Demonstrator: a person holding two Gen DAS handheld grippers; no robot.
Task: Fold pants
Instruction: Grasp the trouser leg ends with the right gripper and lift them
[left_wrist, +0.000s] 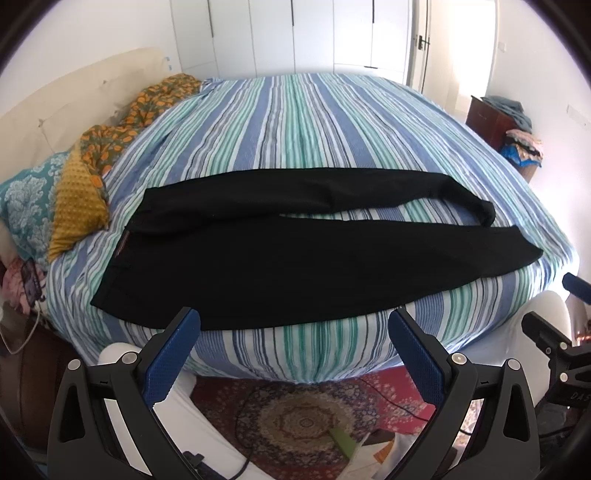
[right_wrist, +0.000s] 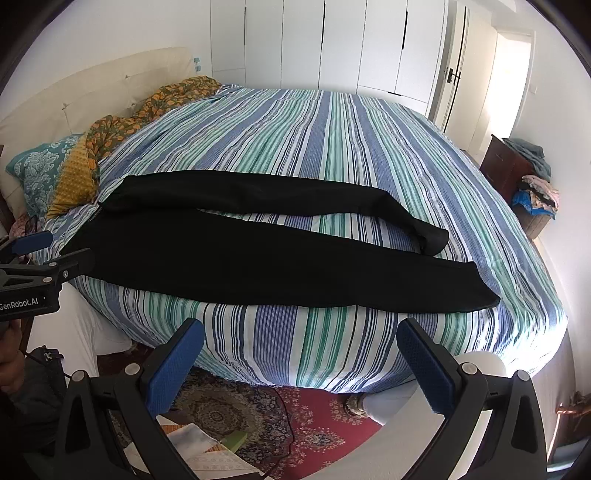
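Note:
Black pants (left_wrist: 295, 254) lie flat across the striped bed (left_wrist: 295, 122), waist at the left, both legs stretched right and slightly apart. They also show in the right wrist view (right_wrist: 258, 258). My left gripper (left_wrist: 294, 328) is open and empty, held off the bed's near edge, short of the pants' near leg. My right gripper (right_wrist: 301, 338) is open and empty, in front of the bed's side below the leg ends. The left gripper's body shows at the left of the right wrist view (right_wrist: 44, 273).
Pillows and a patterned blanket (left_wrist: 110, 136) lie at the head of the bed on the left. A red patterned rug (right_wrist: 314, 424) with papers and a cable lies below. A dark cabinet with piled clothes (right_wrist: 532, 184) stands at the right. White wardrobes (right_wrist: 332, 44) line the far wall.

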